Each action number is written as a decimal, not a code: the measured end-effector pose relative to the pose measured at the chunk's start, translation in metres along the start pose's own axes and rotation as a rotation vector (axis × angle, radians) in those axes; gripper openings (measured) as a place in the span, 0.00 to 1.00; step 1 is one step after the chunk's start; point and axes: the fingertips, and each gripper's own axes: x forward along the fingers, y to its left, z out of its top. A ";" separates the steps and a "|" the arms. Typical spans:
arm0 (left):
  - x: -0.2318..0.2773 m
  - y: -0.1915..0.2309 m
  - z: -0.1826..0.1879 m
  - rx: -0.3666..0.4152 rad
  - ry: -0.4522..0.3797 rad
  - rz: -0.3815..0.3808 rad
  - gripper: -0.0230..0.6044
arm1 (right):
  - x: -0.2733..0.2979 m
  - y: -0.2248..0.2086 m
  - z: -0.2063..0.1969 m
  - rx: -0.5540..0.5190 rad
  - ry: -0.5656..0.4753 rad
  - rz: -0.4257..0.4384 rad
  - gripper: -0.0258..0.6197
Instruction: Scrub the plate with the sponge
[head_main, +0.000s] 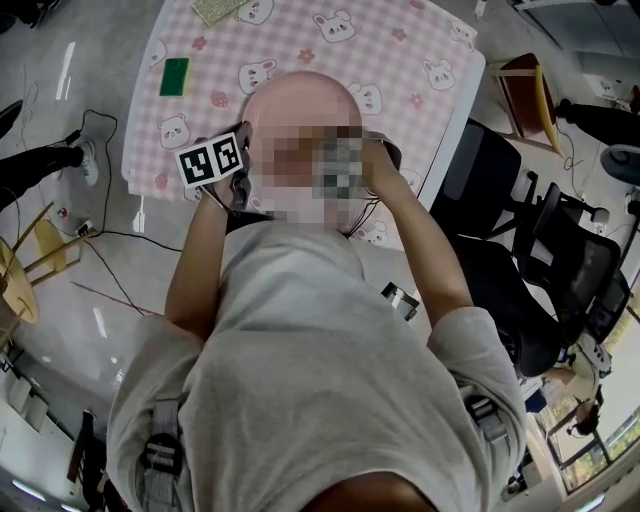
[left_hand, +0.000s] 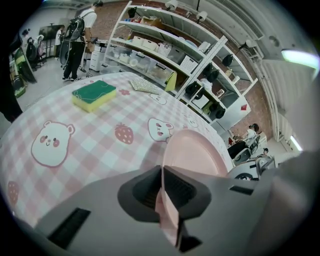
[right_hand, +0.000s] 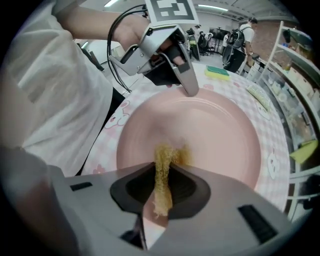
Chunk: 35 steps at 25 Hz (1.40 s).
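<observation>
A pink plate (head_main: 300, 98) is held up over the pink checked table (head_main: 420, 40). My left gripper (left_hand: 162, 195) is shut on the plate's (left_hand: 192, 152) rim, edge-on between the jaws. In the right gripper view the left gripper (right_hand: 190, 91) grips the far rim of the plate (right_hand: 220, 135). My right gripper (right_hand: 161, 192) is shut on a thin yellow scrubbing sponge (right_hand: 163, 172), whose tip touches the plate's face. A second green-and-yellow sponge (left_hand: 94, 95) lies alone on the table, also seen as the green sponge (head_main: 174, 76) at the table's left.
A pale woven pad (left_hand: 145, 86) lies at the table's far edge. Black office chairs (head_main: 560, 260) and a wooden stool (head_main: 525, 95) stand to the right. Cables run over the floor (head_main: 90, 235) at the left. Shelving (left_hand: 170, 50) and a standing person (left_hand: 75, 40) are behind the table.
</observation>
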 end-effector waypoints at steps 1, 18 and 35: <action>0.000 0.000 0.000 0.000 -0.003 0.004 0.08 | -0.002 -0.004 -0.006 0.017 0.004 -0.015 0.14; -0.027 -0.021 0.033 0.155 -0.135 0.144 0.22 | -0.100 -0.062 -0.021 0.500 -0.548 -0.392 0.14; -0.041 -0.102 -0.015 0.401 -0.134 -0.033 0.06 | -0.127 -0.039 -0.007 0.925 -0.841 -0.493 0.14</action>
